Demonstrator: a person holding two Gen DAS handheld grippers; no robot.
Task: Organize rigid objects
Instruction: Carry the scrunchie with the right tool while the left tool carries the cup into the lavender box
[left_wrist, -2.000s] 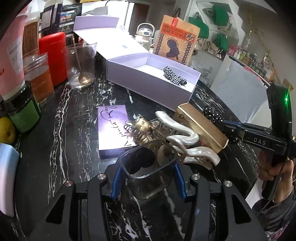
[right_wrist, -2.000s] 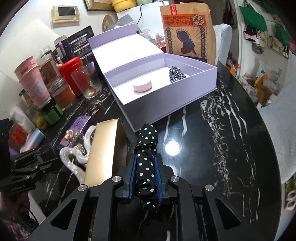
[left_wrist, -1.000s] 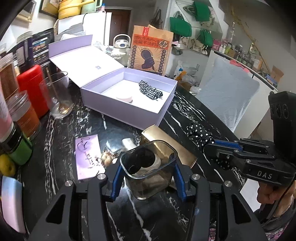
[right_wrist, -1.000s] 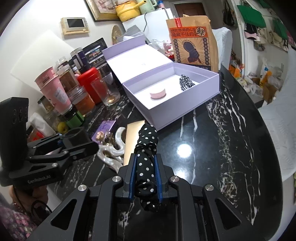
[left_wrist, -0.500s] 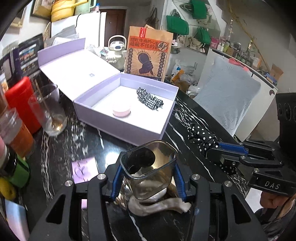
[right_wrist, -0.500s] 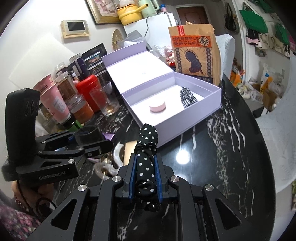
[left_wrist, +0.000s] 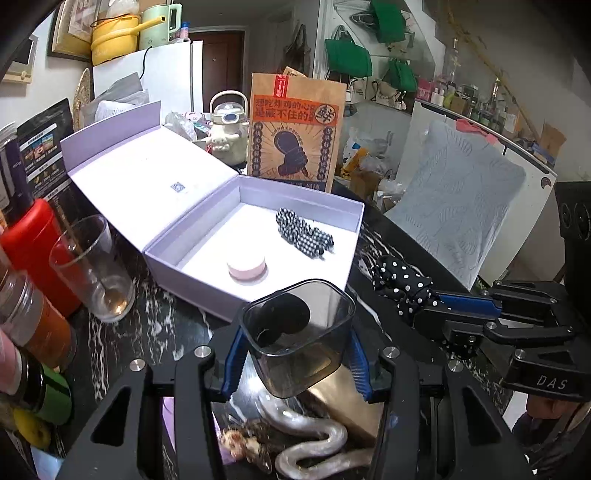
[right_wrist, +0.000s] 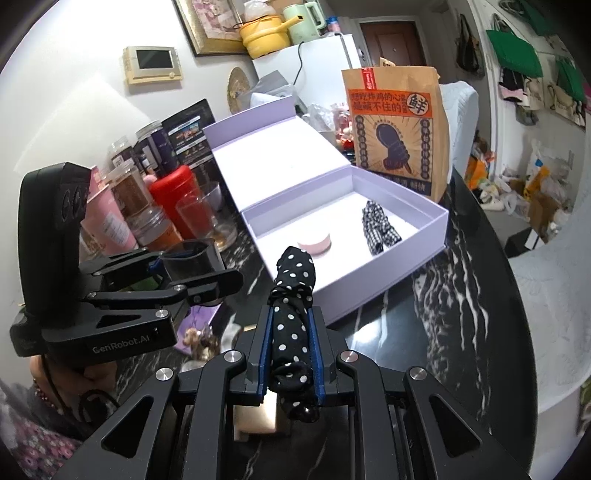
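Observation:
My left gripper (left_wrist: 295, 354) is shut on a smoky clear square cup (left_wrist: 299, 332), held above the table just short of the open lilac box (left_wrist: 255, 229). My right gripper (right_wrist: 291, 339) is shut on a black polka-dot hair clip (right_wrist: 291, 295), also raised, near the box's front wall (right_wrist: 373, 280). The box holds a pink round case (left_wrist: 246, 266) and a checked hair tie (left_wrist: 304, 236). Below the left gripper lie a pearly white claw clip (left_wrist: 314, 443), a gold box (left_wrist: 343, 398) and a small ornate clip (left_wrist: 243, 443).
A glass tumbler (left_wrist: 92, 266), a red canister (left_wrist: 33, 251) and several jars stand at the left. A brown paper bag (left_wrist: 295, 136) and a small kettle (left_wrist: 227, 129) stand behind the box. The black marble table edge (right_wrist: 517, 295) curves at the right.
Both grippers have risen and moved toward the lilac box with their objects. The items on the table now sit lower and closer under the left gripper.

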